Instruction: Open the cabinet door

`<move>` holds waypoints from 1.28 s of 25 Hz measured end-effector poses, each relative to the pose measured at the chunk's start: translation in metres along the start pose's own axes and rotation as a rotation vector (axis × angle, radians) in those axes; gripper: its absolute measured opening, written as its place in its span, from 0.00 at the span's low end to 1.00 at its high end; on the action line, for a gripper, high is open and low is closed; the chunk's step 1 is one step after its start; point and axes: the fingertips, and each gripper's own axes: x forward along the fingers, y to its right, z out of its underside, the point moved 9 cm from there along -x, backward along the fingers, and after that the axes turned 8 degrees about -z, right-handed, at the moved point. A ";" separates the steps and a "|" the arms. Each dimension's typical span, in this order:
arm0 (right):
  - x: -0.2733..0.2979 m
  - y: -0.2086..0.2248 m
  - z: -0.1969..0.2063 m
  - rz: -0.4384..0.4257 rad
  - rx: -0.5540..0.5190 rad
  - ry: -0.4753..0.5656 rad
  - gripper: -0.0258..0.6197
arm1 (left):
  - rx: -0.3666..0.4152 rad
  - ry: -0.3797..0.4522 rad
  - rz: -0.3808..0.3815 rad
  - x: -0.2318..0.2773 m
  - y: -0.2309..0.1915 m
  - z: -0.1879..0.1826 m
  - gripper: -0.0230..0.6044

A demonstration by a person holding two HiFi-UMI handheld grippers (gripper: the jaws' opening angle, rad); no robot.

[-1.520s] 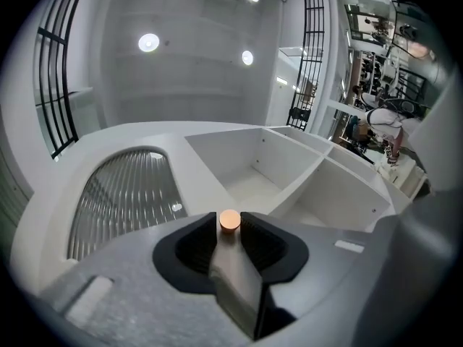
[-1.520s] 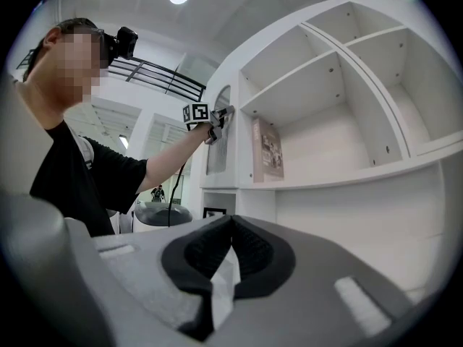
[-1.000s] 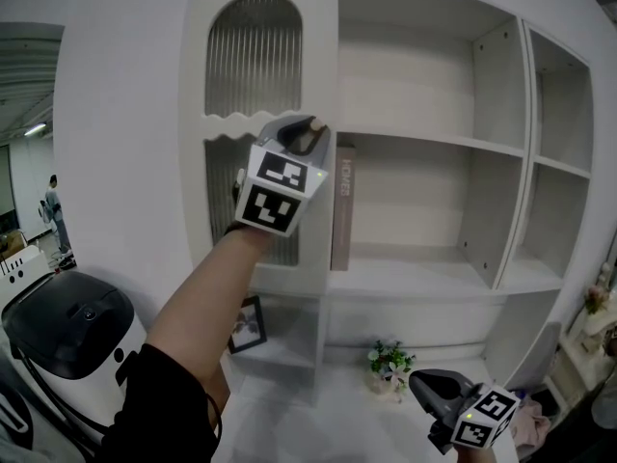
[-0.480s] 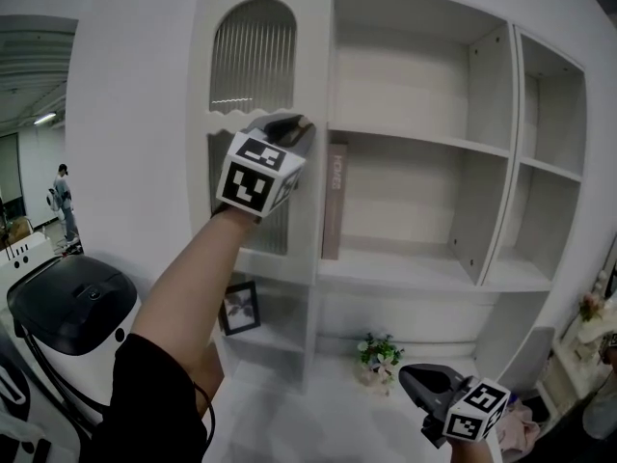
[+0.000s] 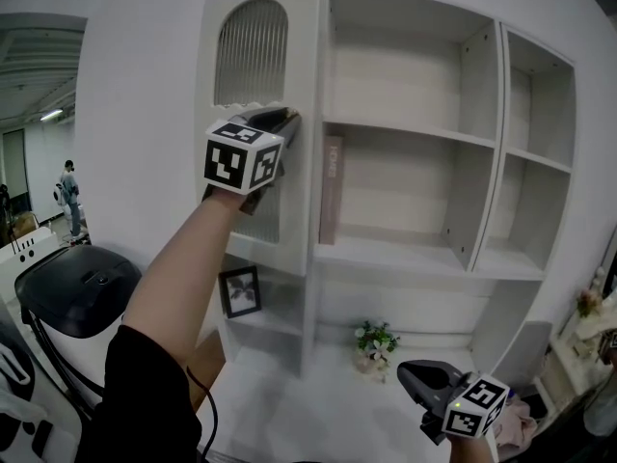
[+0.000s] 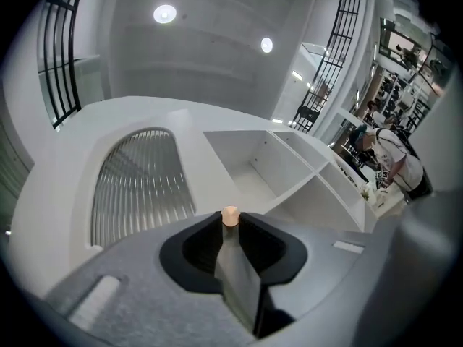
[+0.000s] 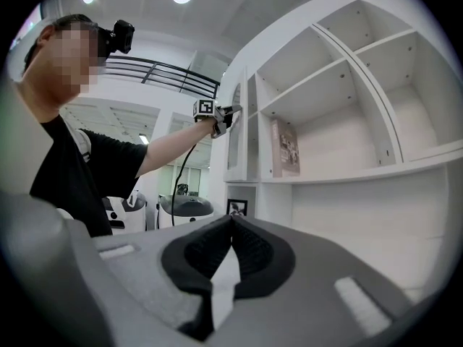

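The white cabinet door (image 5: pixel 253 56), with an arched ribbed-glass panel, stands swung out from the shelving. My left gripper (image 5: pixel 287 119) is raised at its free edge, shut on the door's small round knob (image 6: pixel 229 215). In the left gripper view the jaws (image 6: pixel 229 221) pinch that peach-coloured knob, with the ribbed glass (image 6: pixel 141 183) just beyond. My right gripper (image 5: pixel 410 372) hangs low at the bottom right, shut and holding nothing. In the right gripper view its jaws (image 7: pixel 231 219) meet at the tips, and the left gripper (image 7: pixel 230 112) shows far off at the door (image 7: pixel 236 132).
Open white shelves (image 5: pixel 386 254) fill the right side. A book (image 5: pixel 331 191) stands upright by the door's opening. A framed picture (image 5: pixel 239 290) sits in the lower compartment and a small flower pot (image 5: pixel 374 340) below. A black-topped machine (image 5: pixel 82 292) stands at the left.
The door has swung further out to the left, drawn by my left gripper on its knob. The right gripper has drifted slightly left and stays low.
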 end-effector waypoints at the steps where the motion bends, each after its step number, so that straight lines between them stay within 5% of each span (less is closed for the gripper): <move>1: 0.000 -0.003 0.000 -0.007 -0.002 0.002 0.04 | -0.016 0.001 0.000 -0.005 -0.001 -0.001 0.15; 15: 0.017 -0.057 -0.014 -0.012 -0.021 0.022 0.04 | -0.123 0.022 0.055 -0.054 -0.022 -0.020 0.15; 32: 0.104 -0.149 -0.024 0.028 -0.001 0.059 0.04 | -0.191 0.092 0.233 -0.107 -0.070 -0.032 0.15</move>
